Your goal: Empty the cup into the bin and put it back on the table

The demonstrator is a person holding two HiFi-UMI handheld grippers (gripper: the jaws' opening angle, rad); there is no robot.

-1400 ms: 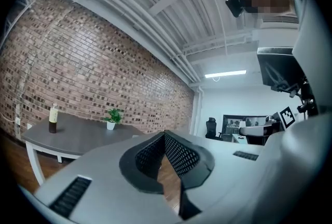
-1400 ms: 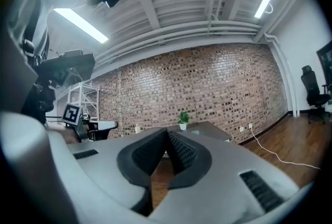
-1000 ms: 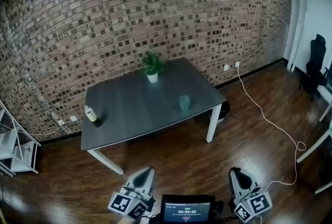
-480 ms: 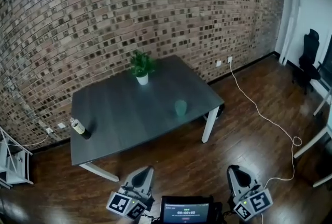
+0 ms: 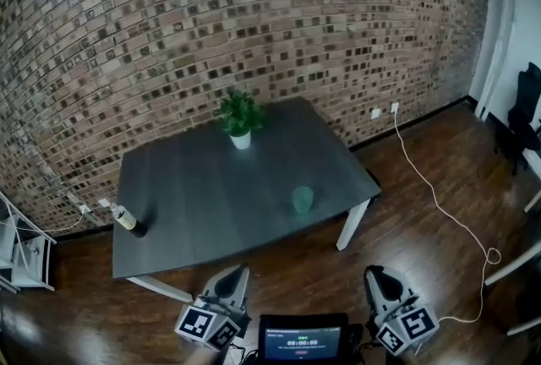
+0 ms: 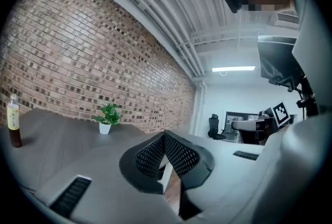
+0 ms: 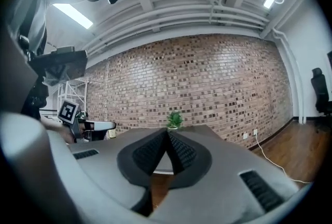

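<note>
A green cup (image 5: 302,199) stands upright on the dark grey table (image 5: 194,203), near its front right edge. Both grippers are low in the head view, well short of the table and above the wood floor. My left gripper (image 5: 239,269) has its pads (image 6: 155,153) together at the tips with nothing between them. My right gripper (image 5: 372,271) is also shut and empty, its pads (image 7: 179,149) meeting in a point. Both grippers point level toward the table. The cup's inside is too small to make out. I cannot make out a bin.
On the table, a potted plant (image 5: 239,116) stands at the back and a bottle (image 5: 127,220) at the left end. A white cable (image 5: 439,198) trails over the floor at right. A black chair (image 5: 526,106) and white shelving (image 5: 19,253) flank the room. A small screen (image 5: 292,344) sits between the grippers.
The table and cup now sit lower and larger in the head view, so the camera and both grippers have come closer to it. Both grippers stay shut.
</note>
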